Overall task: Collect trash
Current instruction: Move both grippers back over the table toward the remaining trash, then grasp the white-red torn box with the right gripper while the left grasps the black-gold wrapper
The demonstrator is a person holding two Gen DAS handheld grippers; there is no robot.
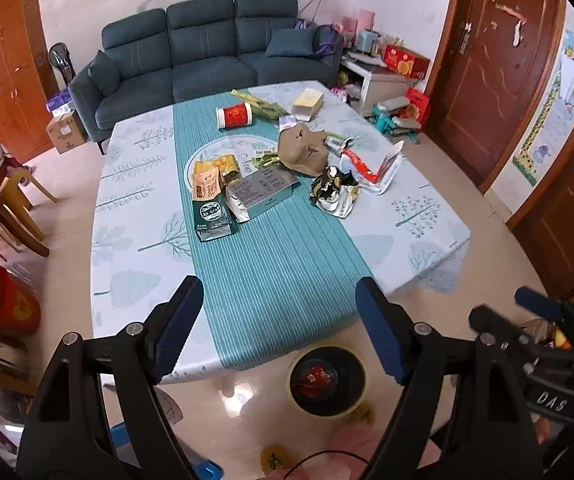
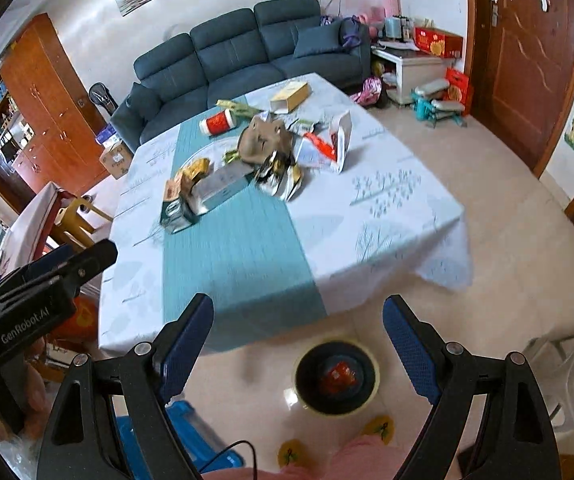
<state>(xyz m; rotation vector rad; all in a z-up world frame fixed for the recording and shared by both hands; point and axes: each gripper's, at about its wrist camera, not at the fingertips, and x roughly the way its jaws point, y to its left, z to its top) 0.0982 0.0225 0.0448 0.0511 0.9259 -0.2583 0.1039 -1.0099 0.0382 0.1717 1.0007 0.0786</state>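
Nearest the cameras, the left gripper (image 1: 279, 330) and right gripper (image 2: 297, 346) hang with jaws spread wide and empty. Below them on the floor stands a trash bin (image 1: 327, 380) with a red wrapper (image 1: 314, 378) inside. Farther off, the tabletop (image 1: 135, 200) carries scattered trash: a green carton (image 1: 211, 220), silver box (image 1: 261, 194), crumpled foil (image 1: 333, 192), brown paper (image 1: 303, 150) and a red cup (image 1: 234, 116).

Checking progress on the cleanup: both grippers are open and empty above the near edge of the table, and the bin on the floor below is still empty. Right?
Not quite: the bin is not empty. A red wrapper already lies in it, as both wrist views show. The rest holds: the left gripper and right gripper are open and empty above the near edge of the table.
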